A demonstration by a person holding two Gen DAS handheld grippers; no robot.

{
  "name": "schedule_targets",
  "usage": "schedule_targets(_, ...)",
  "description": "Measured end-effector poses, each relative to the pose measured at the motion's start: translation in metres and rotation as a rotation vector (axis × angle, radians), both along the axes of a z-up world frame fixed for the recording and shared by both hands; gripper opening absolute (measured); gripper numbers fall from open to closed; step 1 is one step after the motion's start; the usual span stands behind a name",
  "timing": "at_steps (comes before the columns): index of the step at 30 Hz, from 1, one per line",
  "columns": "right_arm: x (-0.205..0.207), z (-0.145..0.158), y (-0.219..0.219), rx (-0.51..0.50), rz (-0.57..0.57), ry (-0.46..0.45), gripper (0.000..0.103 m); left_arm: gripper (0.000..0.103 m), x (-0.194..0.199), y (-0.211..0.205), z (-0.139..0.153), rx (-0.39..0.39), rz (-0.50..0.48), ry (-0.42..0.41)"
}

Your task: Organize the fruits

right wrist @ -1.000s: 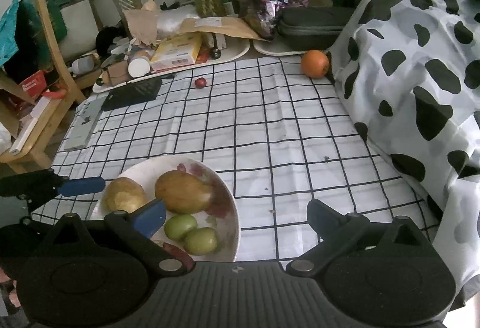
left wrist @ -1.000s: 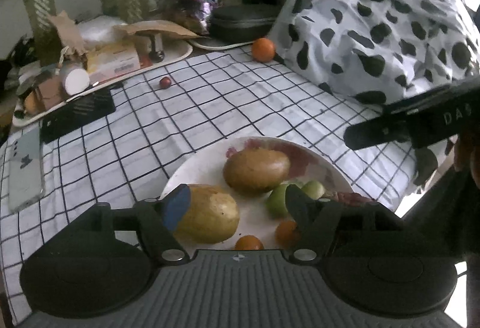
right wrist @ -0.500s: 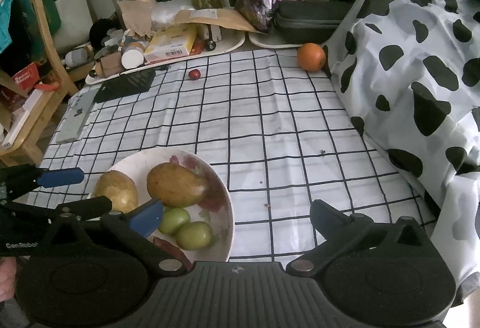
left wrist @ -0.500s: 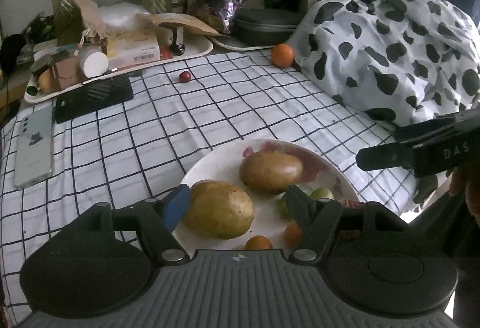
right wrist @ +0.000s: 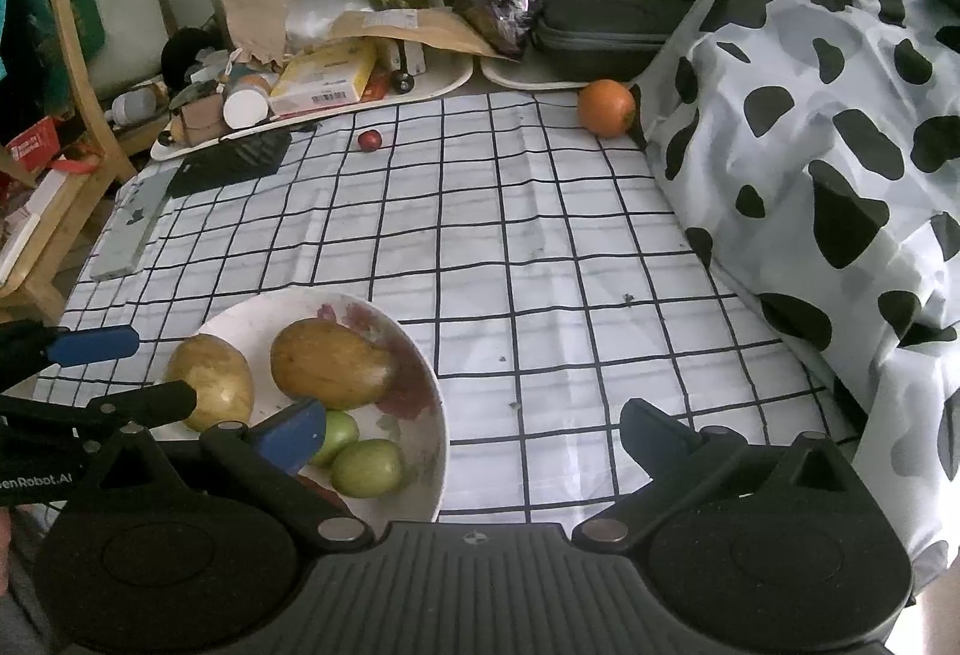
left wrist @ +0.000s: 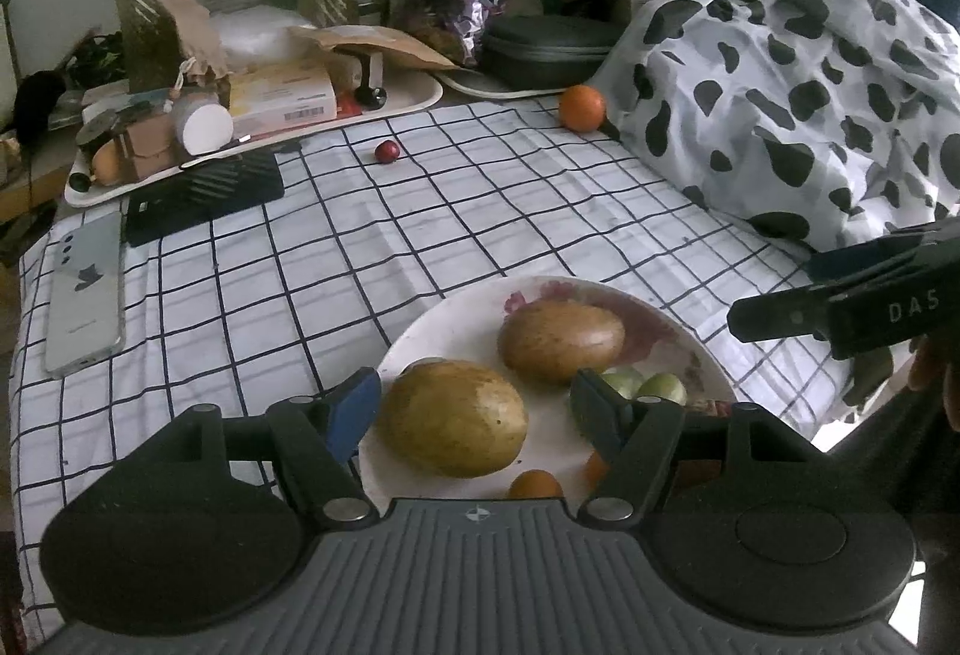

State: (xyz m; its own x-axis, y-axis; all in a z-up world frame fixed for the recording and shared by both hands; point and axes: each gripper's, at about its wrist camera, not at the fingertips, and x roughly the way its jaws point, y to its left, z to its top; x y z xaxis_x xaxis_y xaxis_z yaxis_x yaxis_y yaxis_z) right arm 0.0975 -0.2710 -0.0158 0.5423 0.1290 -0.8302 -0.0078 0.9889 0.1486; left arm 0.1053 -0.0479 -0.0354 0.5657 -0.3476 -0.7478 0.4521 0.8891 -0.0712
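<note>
Hovering my left gripper (left wrist: pixel 474 403) over the plate (left wrist: pixel 678 337), jaws apart around the near brown fruit (left wrist: pixel 453 418) without pressing it. My right gripper (right wrist: pixel 474 433) hangs spread and empty beside the plate. I judge gathering is the step in hand: an orange (right wrist: pixel 606 107) at one o'clock and a small red fruit (right wrist: pixel 369 140) at eleven lie loose on the checked cloth (right wrist: pixel 540 247). Next calls for reaching the orange. Since a second ago, the left view has rolled slightly; nothing else moved.

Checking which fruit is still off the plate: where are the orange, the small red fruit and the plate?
orange (right wrist: pixel 606 107), right wrist view, middle of its skin.
small red fruit (left wrist: pixel 387 151), left wrist view, its middle.
plate (right wrist: pixel 252 313), right wrist view, bare far rim.
</note>
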Motion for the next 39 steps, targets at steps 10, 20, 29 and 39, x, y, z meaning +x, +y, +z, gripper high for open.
schedule_targets(10, 0.000, -0.001, 0.001, -0.004, 0.002, 0.003, 0.103, 0.069, -0.001, -0.001, -0.001, 0.016, -0.004, -0.003)
schedule_targets(20, 0.000, -0.001, 0.002, -0.007, 0.004, 0.003, 0.103, 0.069, -0.001, 0.000, -0.001, 0.014, -0.004, -0.003)
schedule_targets(29, -0.001, -0.002, 0.003, -0.013, 0.011, -0.001, 0.103, 0.069, -0.001, 0.002, -0.001, 0.017, 0.006, -0.010)
schedule_targets(39, -0.019, 0.008, 0.015, -0.035, 0.035, -0.059, 0.103, 0.069, -0.024, 0.010, 0.015, 0.055, 0.071, -0.101)
